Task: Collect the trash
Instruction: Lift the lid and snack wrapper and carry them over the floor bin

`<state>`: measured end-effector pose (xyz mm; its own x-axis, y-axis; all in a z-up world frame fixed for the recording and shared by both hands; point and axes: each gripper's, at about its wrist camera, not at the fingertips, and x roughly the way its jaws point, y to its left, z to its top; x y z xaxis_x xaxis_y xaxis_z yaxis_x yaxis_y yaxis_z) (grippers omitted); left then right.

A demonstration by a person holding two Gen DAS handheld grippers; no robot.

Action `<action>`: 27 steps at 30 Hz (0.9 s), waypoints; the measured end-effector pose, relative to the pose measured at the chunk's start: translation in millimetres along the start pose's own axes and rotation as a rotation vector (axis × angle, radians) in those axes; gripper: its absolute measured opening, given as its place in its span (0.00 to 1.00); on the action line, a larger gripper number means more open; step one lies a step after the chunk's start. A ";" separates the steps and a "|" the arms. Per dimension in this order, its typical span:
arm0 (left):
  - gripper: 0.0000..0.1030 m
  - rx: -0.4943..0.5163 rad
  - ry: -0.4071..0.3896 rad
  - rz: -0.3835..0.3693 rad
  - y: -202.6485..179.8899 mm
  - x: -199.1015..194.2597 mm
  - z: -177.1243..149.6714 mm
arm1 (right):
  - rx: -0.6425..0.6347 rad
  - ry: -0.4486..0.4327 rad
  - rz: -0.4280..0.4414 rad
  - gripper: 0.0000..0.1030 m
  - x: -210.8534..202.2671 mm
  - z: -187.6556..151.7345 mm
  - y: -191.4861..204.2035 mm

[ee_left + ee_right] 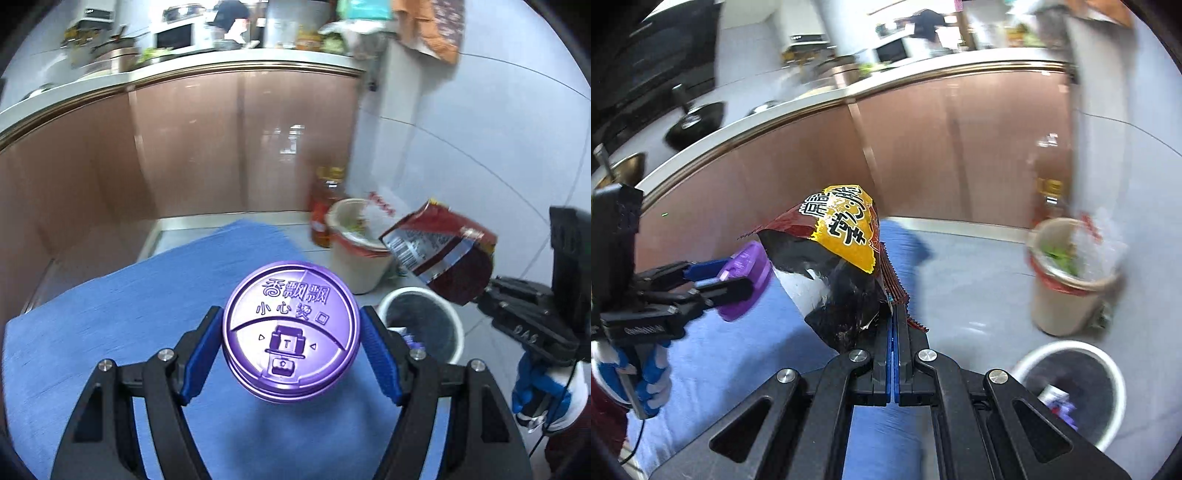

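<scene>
purple-lidded cup (290, 334) clamped in left gripper (291, 350), lid facing the camera; right gripper (894, 314) pinches snack bag (842, 258) standing upward

Purple embossed cup lid (291, 332), red-and-yellow snack bag (842, 258), blue cloth (155, 295), white-rimmed bin (1071, 391).

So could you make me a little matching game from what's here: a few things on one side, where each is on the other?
Things:
1. purple cup
2. snack bag
3. white bin
4. beige bin

Places:
A. on the floor, green scraps inside
B. pinched in the right tongs
C. between the left tongs
D. on the floor, dark liner

Pairs: 1-C, 2-B, 3-D, 4-A
</scene>
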<state>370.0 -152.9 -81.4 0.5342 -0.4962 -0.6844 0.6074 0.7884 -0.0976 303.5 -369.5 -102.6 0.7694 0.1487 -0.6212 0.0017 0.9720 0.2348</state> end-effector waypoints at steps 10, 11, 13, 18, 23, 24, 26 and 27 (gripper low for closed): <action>0.69 0.051 0.073 -0.215 -130.6 75.3 27.0 | 0.172 0.060 -0.229 0.00 -26.6 -50.1 -135.9; 0.69 0.049 0.091 -0.233 -144.1 88.8 27.9 | 0.188 0.072 -0.241 0.00 -24.8 -55.4 -144.6; 0.69 0.030 0.118 -0.260 -159.4 107.0 30.0 | 0.222 0.106 -0.270 0.00 -18.0 -68.0 -166.0; 0.69 -0.041 0.207 -0.290 -185.4 160.0 28.8 | 0.298 0.169 -0.313 0.01 1.2 -95.6 -203.5; 0.70 -0.092 0.270 -0.290 -197.2 198.7 26.6 | 0.362 0.214 -0.332 0.05 18.7 -122.7 -230.4; 0.71 -0.099 0.284 -0.287 -201.0 206.4 26.3 | 0.370 0.221 -0.333 0.05 22.6 -124.3 -231.8; 0.71 -0.108 0.299 -0.288 -203.9 216.5 25.6 | 0.395 0.242 -0.335 0.05 30.9 -130.5 -235.8; 0.71 -0.110 0.304 -0.288 -202.0 219.0 26.0 | 0.398 0.250 -0.340 0.07 32.7 -132.1 -235.7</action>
<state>379.6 -430.3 -192.7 0.1444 -0.5854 -0.7978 0.6314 0.6753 -0.3812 243.9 -569.8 -277.1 0.5094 -0.0746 -0.8573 0.4999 0.8366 0.2243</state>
